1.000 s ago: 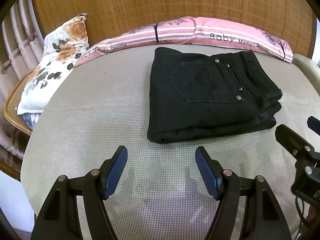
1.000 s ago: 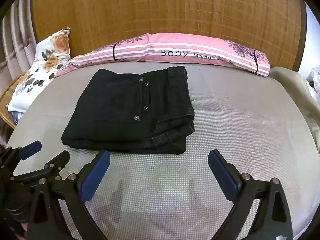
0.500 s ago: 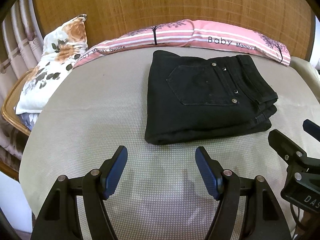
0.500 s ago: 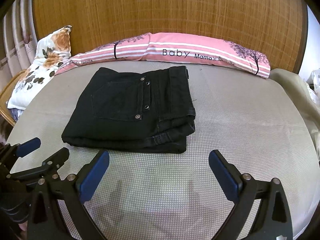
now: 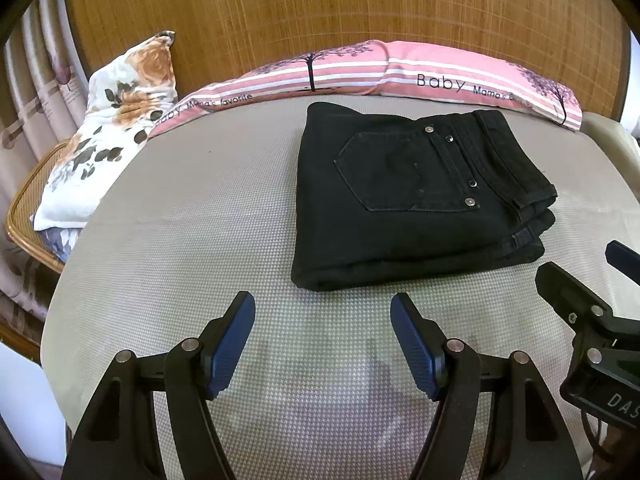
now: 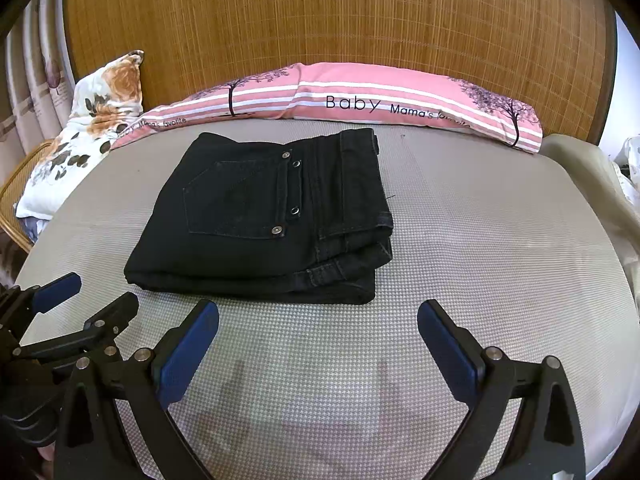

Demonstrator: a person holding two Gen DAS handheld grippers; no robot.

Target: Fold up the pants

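Black pants lie folded in a compact rectangle on the grey mattress, back pocket up; they also show in the right wrist view. My left gripper is open and empty, hovering above the mattress just in front of the pants' near edge. My right gripper is open wide and empty, also in front of the pants. The right gripper shows at the right edge of the left wrist view, and the left gripper at the left edge of the right wrist view.
A long pink striped pillow lies along the woven headboard. A floral pillow leans at the back left over a rattan chair. Curtains hang at the far left. The mattress drops off at the right edge.
Both grippers have drawn back a little from the folded pants and risen slightly. The pants have not moved, and both jaws stay open.
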